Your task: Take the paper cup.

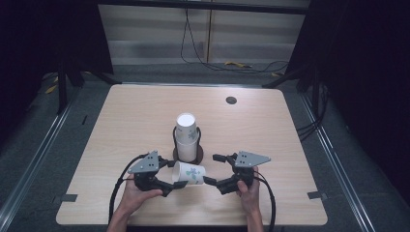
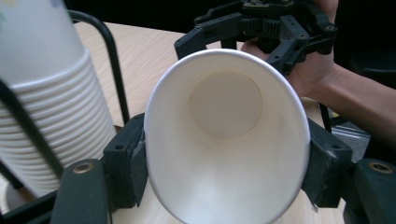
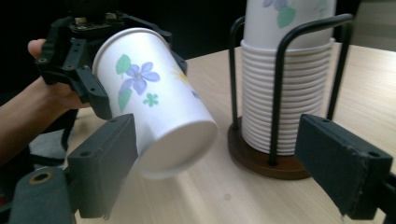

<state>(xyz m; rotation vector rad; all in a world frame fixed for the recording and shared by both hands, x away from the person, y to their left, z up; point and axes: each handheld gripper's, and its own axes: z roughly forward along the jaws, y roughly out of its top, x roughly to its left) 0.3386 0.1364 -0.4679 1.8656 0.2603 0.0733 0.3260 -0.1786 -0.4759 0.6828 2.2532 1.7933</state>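
Matt paper cup (image 1: 189, 173) — pale wood table (image 1: 130, 116)

The white paper cup (image 3: 154, 116) carries a purple flower with green leaves, its inside plain white. At its twelve o'clock, the white stacked cups (image 1: 186, 137) stand in a black wire holder (image 3: 280, 84) on a dark brown round base (image 3: 261, 163).

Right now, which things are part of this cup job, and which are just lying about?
In the job: cup, held by the left gripper; cup stack in its rack; right gripper, open.

Lying about: desk hole; floor cables.
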